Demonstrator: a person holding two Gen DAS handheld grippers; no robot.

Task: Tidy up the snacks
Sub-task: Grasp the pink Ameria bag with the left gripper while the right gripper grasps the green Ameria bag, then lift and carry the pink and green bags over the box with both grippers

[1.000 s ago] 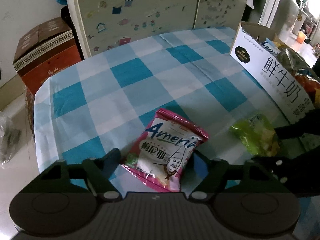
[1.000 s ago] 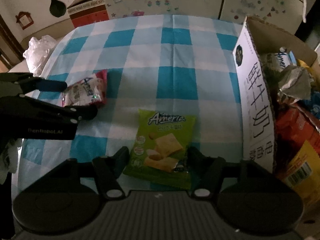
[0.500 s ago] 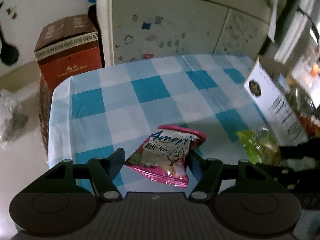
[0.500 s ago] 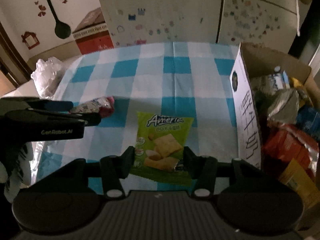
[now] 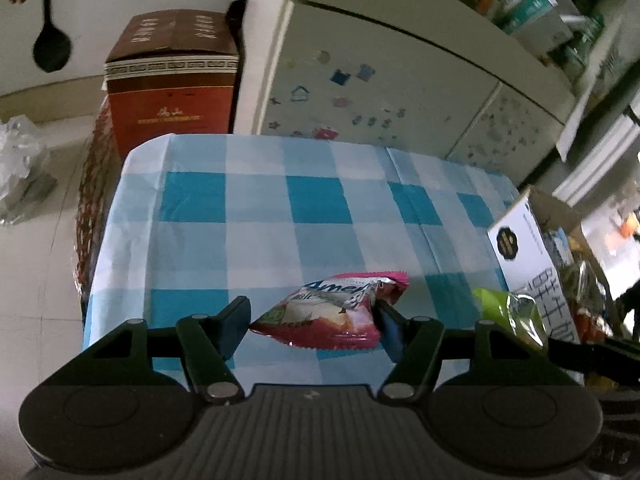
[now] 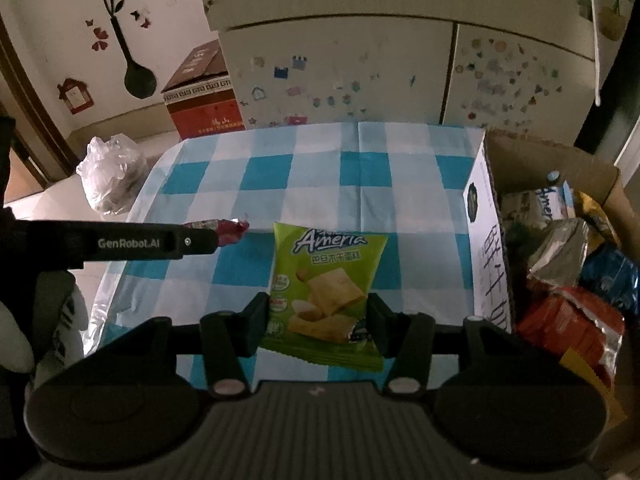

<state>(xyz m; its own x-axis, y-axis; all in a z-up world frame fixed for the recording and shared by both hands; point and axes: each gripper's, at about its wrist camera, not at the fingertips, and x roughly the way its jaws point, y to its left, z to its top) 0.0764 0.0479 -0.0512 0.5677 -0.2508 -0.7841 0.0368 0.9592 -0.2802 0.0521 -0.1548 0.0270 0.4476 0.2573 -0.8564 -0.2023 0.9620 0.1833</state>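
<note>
Checked bench [image 6: 360, 168] with open carton [image 6: 486, 240] of snacks at its right edge. Both packets should be carried over the carton wall before release. Right gripper [image 6: 318, 320]: fingers clamped on green packet [image 6: 326, 280]. Left gripper [image 5: 312, 322]: fingers, just narrowed, pinch pink packet [image 5: 336, 314], raised off the cloth.

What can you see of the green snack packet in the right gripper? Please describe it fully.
The green snack packet is a flat, glossy foil pouch with white "Ameria" lettering and a picture of square crackers. It looks sealed and full. The right gripper is shut on its lower sides, holding it upright above the checked tablecloth, face toward the camera.
</note>
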